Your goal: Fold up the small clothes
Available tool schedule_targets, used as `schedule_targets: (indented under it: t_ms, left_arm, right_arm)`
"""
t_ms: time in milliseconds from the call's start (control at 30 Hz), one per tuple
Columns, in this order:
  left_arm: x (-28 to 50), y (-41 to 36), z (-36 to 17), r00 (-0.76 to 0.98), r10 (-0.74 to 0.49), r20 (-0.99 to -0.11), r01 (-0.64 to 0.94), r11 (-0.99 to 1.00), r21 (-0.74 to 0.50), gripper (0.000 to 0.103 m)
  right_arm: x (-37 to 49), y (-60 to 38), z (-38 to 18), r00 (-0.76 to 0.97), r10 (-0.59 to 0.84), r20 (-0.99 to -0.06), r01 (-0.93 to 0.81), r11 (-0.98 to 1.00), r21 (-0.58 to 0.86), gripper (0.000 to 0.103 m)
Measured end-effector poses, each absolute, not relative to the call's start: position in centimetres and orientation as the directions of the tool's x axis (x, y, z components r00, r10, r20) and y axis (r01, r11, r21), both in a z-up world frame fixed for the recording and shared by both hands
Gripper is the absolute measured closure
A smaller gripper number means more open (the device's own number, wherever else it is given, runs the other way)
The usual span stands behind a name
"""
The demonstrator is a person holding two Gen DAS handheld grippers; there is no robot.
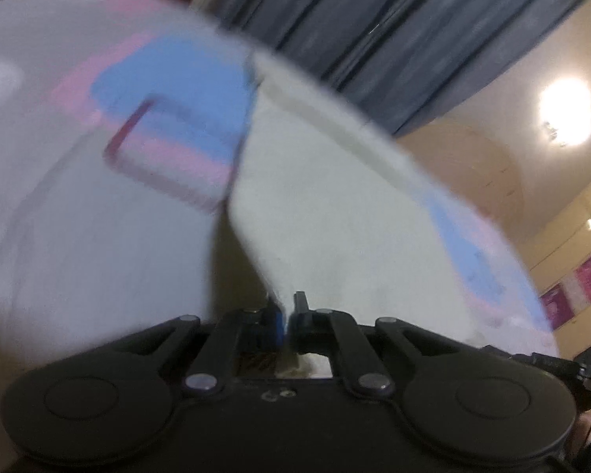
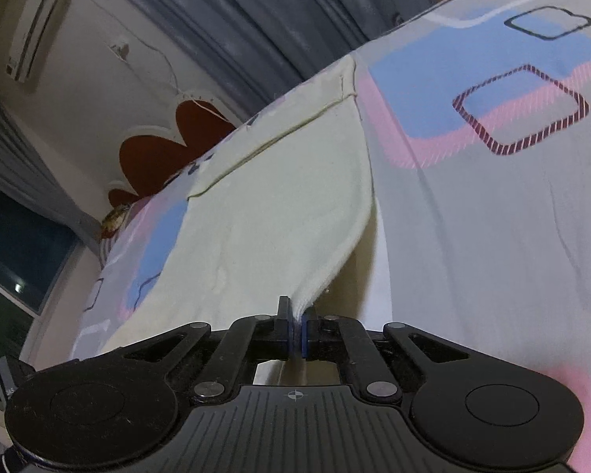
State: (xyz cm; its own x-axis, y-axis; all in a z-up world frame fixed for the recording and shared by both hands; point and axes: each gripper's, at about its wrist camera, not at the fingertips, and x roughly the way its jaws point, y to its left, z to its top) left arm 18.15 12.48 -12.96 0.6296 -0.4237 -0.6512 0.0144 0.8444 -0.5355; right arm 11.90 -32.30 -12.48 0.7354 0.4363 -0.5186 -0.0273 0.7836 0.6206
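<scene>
A patterned bedsheet (image 2: 492, 205), smooth grey cotton printed with blue and pink rounded squares, covers the bed and carries the task's thing: a pale cream cloth (image 2: 279, 213), soft and finely napped, hemmed along its far edge. Its near edge is lifted off the sheet at two corners. The right gripper (image 2: 296, 335) has its jaws clenched on one tapered corner; the left gripper (image 1: 287, 321), seen through motion blur, pinches the other corner between jaws closed on the fabric. To fold well, judging from this hold, both corners should travel together, level and taut, toward the far hem.
</scene>
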Motion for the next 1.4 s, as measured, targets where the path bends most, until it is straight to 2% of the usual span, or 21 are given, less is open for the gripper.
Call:
schedule_targets:
  t_ms: [67,100,233,467,633,800,1033,1200,1400]
  left_arm:
    - [18.2,12.8,-13.7,0.621,-0.435,-0.652,-0.003,0.831,-0.556,0.098]
    - [18.1,12.8,-13.5,0.624,-0.438,-0.647,0.003,0.83,-0.558,0.099]
    - [17.6,13.0,-11.9,0.667,-0.44,-0.602,0.045,0.83,-0.557,0.099]
    - [19.7,12.9,-6.5,0.74,-0.469,-0.483,0.125,0.801,-0.586,0.1]
    - [23.6,13.1,-2.8,0.778,-0.484,-0.401,0.159,0.768,-0.62,0.1]
    - [30.5,13.3,-0.8,0.803,-0.472,-0.363,0.134,0.737,-0.663,0.1]
    - [42.4,12.0,-2.1,0.785,-0.437,-0.438,0.077,0.771,-0.632,0.1]
    - [49.8,11.3,-5.5,0.75,-0.411,-0.518,0.042,0.811,-0.583,0.1]
    - [55.5,11.7,-9.7,0.731,-0.383,-0.564,0.013,0.835,-0.55,0.1]
  right_arm:
    - [12.8,-32.0,-13.8,0.687,0.422,-0.591,0.024,0.8,0.599,0.1]
    - [12.8,-32.0,-14.0,0.683,0.428,-0.591,0.031,0.793,0.609,0.1]
    - [12.3,-32.6,-12.6,0.738,0.436,-0.515,0.01,0.756,0.654,0.1]
    - [14.0,-31.7,-7.6,0.795,0.431,-0.427,-0.067,0.762,0.644,0.1]
    - [17.0,-31.4,-3.2,0.835,0.418,-0.358,-0.117,0.771,0.626,0.1]
    - [21.9,-32.8,-0.4,0.862,0.396,-0.316,-0.1,0.744,0.661,0.1]
    - [33.8,-36.1,-1.1,0.853,0.399,-0.337,-0.052,0.708,0.705,0.1]
    - [42.3,-38.5,-4.8,0.829,0.414,-0.375,-0.016,0.69,0.724,0.1]
    - [50.0,-39.6,-10.0,0.805,0.438,-0.4,-0.003,0.676,0.737,0.1]
